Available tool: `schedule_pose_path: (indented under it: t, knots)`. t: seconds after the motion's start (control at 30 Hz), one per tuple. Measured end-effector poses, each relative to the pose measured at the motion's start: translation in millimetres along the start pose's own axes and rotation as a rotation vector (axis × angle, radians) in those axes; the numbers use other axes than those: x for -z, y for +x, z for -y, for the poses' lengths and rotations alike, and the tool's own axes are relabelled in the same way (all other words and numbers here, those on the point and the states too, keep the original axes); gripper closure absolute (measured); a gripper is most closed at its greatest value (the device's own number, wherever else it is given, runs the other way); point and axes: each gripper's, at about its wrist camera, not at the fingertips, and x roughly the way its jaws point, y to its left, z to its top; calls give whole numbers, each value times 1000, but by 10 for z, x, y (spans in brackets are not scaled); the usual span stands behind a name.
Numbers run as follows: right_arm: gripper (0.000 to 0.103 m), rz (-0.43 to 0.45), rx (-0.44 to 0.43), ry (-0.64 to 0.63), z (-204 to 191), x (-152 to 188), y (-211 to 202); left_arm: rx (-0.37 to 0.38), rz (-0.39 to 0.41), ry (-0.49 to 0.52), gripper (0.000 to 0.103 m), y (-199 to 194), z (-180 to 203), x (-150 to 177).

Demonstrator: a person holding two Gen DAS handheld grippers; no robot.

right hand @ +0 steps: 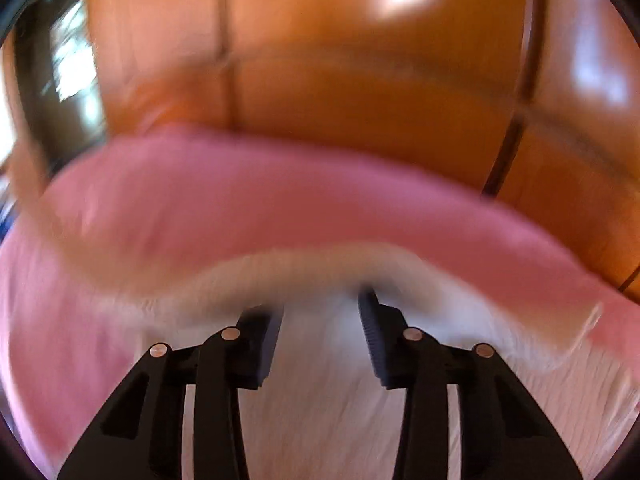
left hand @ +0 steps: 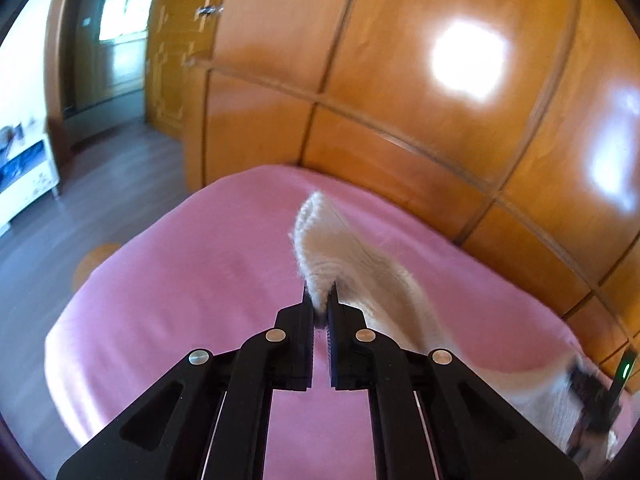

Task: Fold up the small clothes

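A cream knitted garment [left hand: 340,248] lies on a pink bed cover [left hand: 180,280]. My left gripper [left hand: 320,300] is shut on one end of it, and that end stands lifted off the cover above the fingertips. From there the knit trails down to the lower right, where the other gripper shows as a dark blurred shape [left hand: 592,400]. In the blurred right wrist view, my right gripper [right hand: 320,312] has its jaws apart over the cream garment [right hand: 320,380]. The knit's raised edge runs across just past the fingertips, and I see no pad pressing on the cloth.
Glossy wooden wardrobe doors [left hand: 400,80] rise right behind the bed's far edge. To the left are grey floorboards [left hand: 100,200], a low white cabinet [left hand: 24,168] and a round wooden stool [left hand: 96,260] beside the bed. The pink cover [right hand: 240,200] stretches beyond the garment.
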Motion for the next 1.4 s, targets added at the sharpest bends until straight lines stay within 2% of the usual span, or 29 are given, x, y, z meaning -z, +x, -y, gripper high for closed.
schedule_pose_path:
  t: [0.03, 0.1, 0.13, 0.23, 0.37, 0.4, 0.43, 0.47, 0.5, 0.6, 0.63, 0.67, 0.7, 0.77, 0.8, 0.9, 1.1, 1.2, 1.3, 1.4]
  knots:
    - [44, 8, 1, 10, 6, -48, -1, -44, -21, 29, 99, 16, -37, 37]
    - [42, -1, -13, -3, 1, -4, -62, -85, -89, 42, 99, 158, -124, 105]
    - [37, -6, -19, -13, -1, 68, -104, -106, -125, 41, 99, 238, -181, 175]
    - [35, -55, -33, -56, -8, 412, -237, -152, -201, 16, 99, 461, -342, 376]
    - [33, -134, -21, -57, 25, 931, -445, -238, -214, 57, 99, 705, -391, 574]
    - [32, -149, -18, -40, 78, 1071, -550, -307, -207, 109, 99, 802, -369, 628]
    - [29, -151, -14, -28, 75, 1152, -603, -340, -220, 126, 99, 873, -404, 668]
    - [27, -154, -1, -13, 114, 1265, -691, -351, -248, 118, 99, 967, -445, 718]
    - [23, -161, 26, 6, 188, 1397, -786, -356, -244, 106, 99, 1003, -469, 746]
    - [23, -202, 79, 65, 398, 1667, -944, -360, -221, 85, 98, 925, -451, 725]
    - [20, -204, 86, 88, 458, 1705, -974, -363, -211, 53, 95, 840, -470, 710]
    - [20, -204, 95, 110, 538, 1753, -1009, -373, -195, 29, 88, 760, -458, 706]
    - [20, -203, 102, 132, 609, 1793, -1040, -363, -155, 13, 85, 646, -405, 699]
    - [20, -196, 94, 191, 772, 1802, -1089, -318, -84, 14, 70, 461, -293, 750]
    - [20, -192, 102, 206, 837, 1738, -1137, -295, -55, 15, 67, 342, -206, 773]
    - [23, -161, 119, 250, 1035, 1598, -1139, -114, -23, 64, 65, 84, 239, 943]
    - [39, -125, 191, 242, 1418, 1313, -989, 168, -73, 321, 65, 42, 1534, 1423]
    - [40, -121, 217, 243, 1580, 1204, -849, 307, -119, 422, 65, 125, 2174, 1678]
    - [40, -107, 231, 214, 1700, 1012, -717, 374, -139, 499, 65, 241, 2729, 1874]
    - [39, -99, 220, 184, 1771, 749, -484, 416, -169, 536, 65, 413, 3108, 2007]
